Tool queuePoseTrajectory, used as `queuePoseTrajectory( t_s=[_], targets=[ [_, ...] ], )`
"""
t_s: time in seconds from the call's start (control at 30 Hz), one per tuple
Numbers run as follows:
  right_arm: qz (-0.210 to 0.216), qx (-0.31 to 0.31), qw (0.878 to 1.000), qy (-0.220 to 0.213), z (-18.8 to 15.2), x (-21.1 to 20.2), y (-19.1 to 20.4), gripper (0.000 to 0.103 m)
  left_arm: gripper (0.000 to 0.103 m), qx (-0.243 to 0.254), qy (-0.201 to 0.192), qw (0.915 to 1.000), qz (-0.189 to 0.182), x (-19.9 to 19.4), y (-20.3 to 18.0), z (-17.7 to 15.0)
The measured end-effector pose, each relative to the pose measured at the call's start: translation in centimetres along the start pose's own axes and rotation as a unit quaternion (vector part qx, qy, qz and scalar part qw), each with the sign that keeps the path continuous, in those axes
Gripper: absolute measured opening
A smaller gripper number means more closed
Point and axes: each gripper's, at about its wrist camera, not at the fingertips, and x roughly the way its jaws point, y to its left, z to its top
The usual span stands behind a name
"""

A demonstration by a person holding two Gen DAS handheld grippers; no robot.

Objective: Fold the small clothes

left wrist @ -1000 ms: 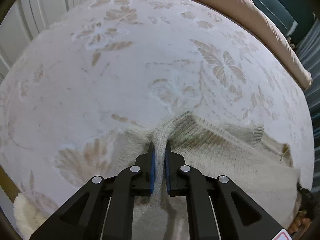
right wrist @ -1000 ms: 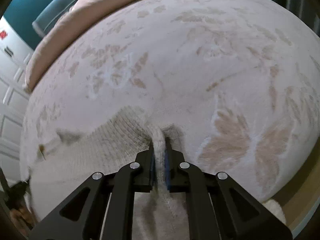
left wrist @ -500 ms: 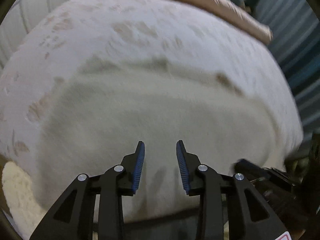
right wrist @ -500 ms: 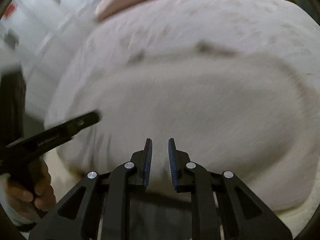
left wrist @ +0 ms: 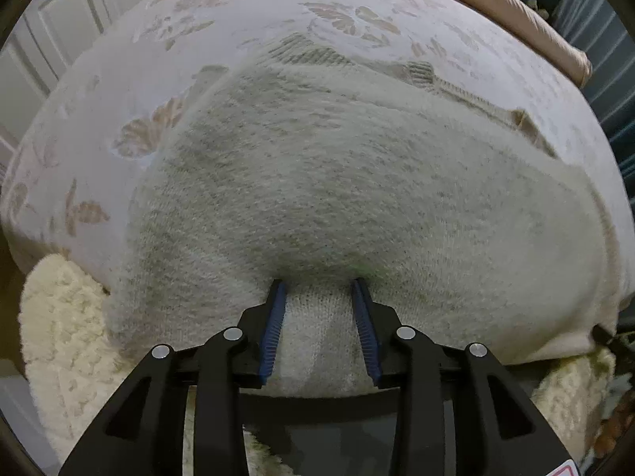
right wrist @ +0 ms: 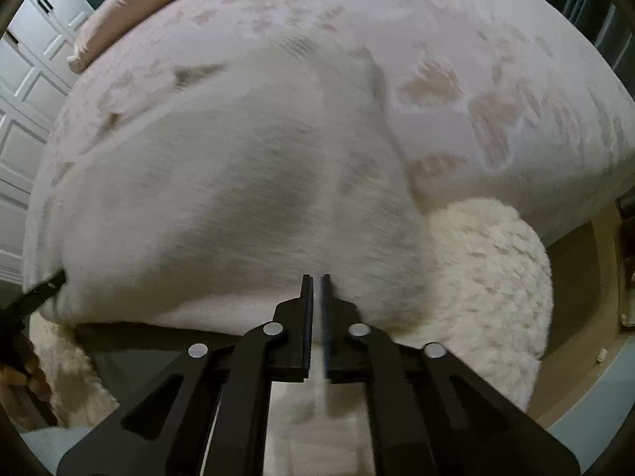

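Note:
A cream knitted sweater (left wrist: 357,182) lies spread on the bed, its near hem hanging over the bed's front edge. My left gripper (left wrist: 319,289) is open, its blue pads on either side of a bulge of the sweater's near hem. In the right wrist view the sweater (right wrist: 238,198) is motion-blurred. My right gripper (right wrist: 316,281) is shut on the sweater's near edge, with cloth running between its jaws. The left gripper's black tip (right wrist: 43,287) shows at that view's left edge.
The bed carries a pale floral bedspread (left wrist: 238,20) with a tan pillow (left wrist: 516,8) along its far side. A fluffy cream rug (right wrist: 496,277) lies on the floor by the bed's front. White panelled doors (right wrist: 24,111) stand at the left.
Both grippers let go of the sweater's far edge and drew back to its near hem. The right gripper has since shut on the hem; the left stays open.

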Motion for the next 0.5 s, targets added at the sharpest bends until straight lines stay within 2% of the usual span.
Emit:
queuePoseTrajectory(
  t_s=[0.1,0.27,0.33,0.5],
  targets=[
    [0.05,-0.016,0.999,-0.011,1.0,-0.5,3.4,0.007,0.036,0.008,-0.001,1.0,0.005,0.2,-0.1,0.2],
    [0.094,-0.075,0.993,-0.006,3.3,0.5,10.0,0.007,0.037,0.007,-0.001,1.0,0.002,0.7,-0.1,0.3],
    [0.091,-0.103,0.991,0.0,3.7,1.6,12.6,0.009,0.037,0.006,-0.001,1.0,0.001,0.7,-0.2,0.4],
    [0.063,-0.126,0.989,0.047,4.0,6.1,15.1,0.01,0.038,0.005,-0.004,1.0,-0.006,0.3,0.1,0.1]
  ],
)
